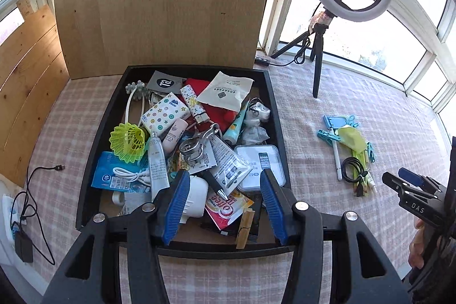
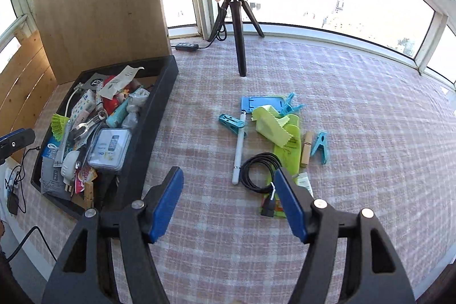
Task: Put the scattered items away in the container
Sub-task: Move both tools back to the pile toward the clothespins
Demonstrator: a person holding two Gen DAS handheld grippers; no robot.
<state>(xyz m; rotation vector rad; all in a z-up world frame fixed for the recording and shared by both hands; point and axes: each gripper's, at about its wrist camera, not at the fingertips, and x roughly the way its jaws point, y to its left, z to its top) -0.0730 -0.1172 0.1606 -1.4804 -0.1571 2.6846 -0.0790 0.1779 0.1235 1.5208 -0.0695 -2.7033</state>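
Now my left gripper (image 1: 225, 201) hangs wide open over the near edge of the black tray (image 1: 280, 116), holding nothing. To the right, loose things lie on the checked cloth (image 2: 356, 93). The white pen (image 2: 238, 150) is leftmost there, its long side running away from me. My right gripper (image 2: 228, 201), open and empty too, is nearer it, so I think it should reach.
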